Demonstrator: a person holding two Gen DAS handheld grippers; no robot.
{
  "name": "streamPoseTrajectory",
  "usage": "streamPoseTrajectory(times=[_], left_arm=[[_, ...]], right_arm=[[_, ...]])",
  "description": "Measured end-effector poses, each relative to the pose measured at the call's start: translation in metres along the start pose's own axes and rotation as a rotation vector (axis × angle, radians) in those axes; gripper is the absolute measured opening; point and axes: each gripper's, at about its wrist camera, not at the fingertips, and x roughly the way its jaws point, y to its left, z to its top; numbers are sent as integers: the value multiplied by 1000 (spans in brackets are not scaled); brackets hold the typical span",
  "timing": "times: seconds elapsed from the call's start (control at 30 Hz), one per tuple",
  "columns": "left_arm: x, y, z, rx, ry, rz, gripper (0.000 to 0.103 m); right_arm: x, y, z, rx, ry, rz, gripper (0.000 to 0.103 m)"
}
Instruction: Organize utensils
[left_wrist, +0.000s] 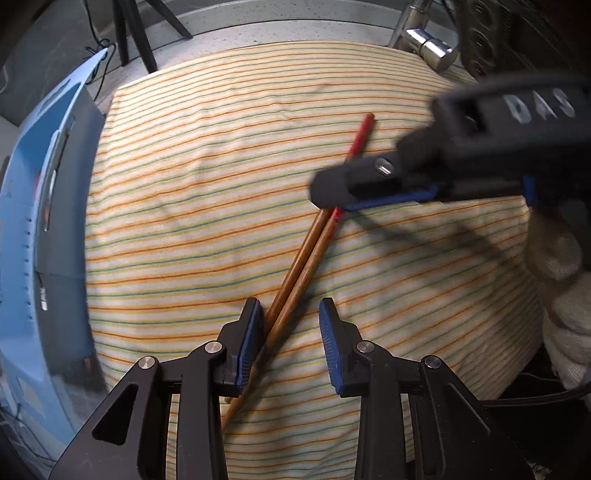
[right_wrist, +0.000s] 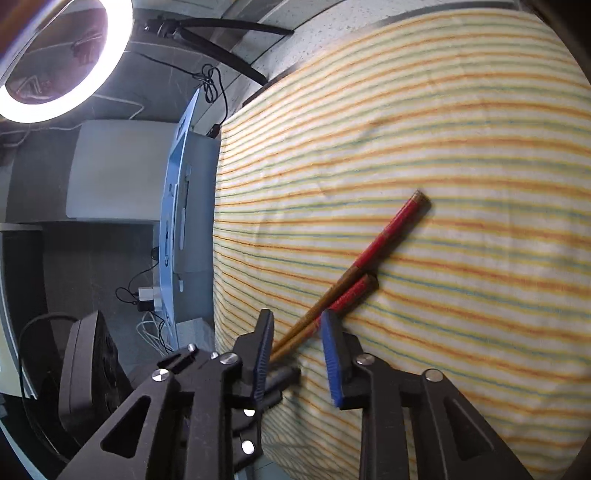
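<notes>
From the left wrist, a pair of chopsticks (left_wrist: 306, 254), brown with red tops, lies diagonally on a striped cloth (left_wrist: 207, 177). The left gripper (left_wrist: 291, 330) has its blue pads apart around their thin ends, the left pad touching one stick. The right gripper (left_wrist: 334, 201), marked "DAS", crosses over their upper part; a gloved hand (left_wrist: 561, 295) holds it. A light blue panel (left_wrist: 33, 221) stands left, a chrome fitting (left_wrist: 428, 44) behind. From the right wrist, the right gripper (right_wrist: 297, 341) straddles the chopsticks (right_wrist: 354, 280), fingers not clamped; a ring light (right_wrist: 62, 55) glows upper left.
</notes>
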Motion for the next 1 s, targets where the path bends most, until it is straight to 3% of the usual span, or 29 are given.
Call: streamPoseTrajectory(times=[0.07, 0.17, 0.3, 0.37, 0.47, 0.6, 0.77, 0.97, 1.0], left_arm=[[0, -4, -3, -69, -6, -117, 29], [2, -13, -3, -125, -38, -178, 30], [0, -18, -7, -184, -74, -215, 30], [-2, -16, -12, -176, -73, -199, 30], [-5, -9, -16, -142, -62, -114, 30], [-1, -7, -9, -87, -43, -107, 30], [11, -17, 12, 64, -17, -92, 30], [27, -30, 37, 227, 11, -92, 30], [23, -29, 55, 250, 15, -93, 28]], right_arm=[[0, 1, 10, -12, -3, -14, 21], [2, 2, 22, -29, 11, -11, 21], [-16, -1, 23, -49, -17, 13, 21], [-32, -1, 21, -70, -39, 18, 21], [-52, -7, 12, -80, -68, 6, 21], [-69, -21, -9, -40, -112, -28, 22], [-77, -32, -35, 47, -170, -47, 23], [-74, -22, -66, 122, -260, -80, 23], [-73, -20, -71, 132, -277, -91, 23]])
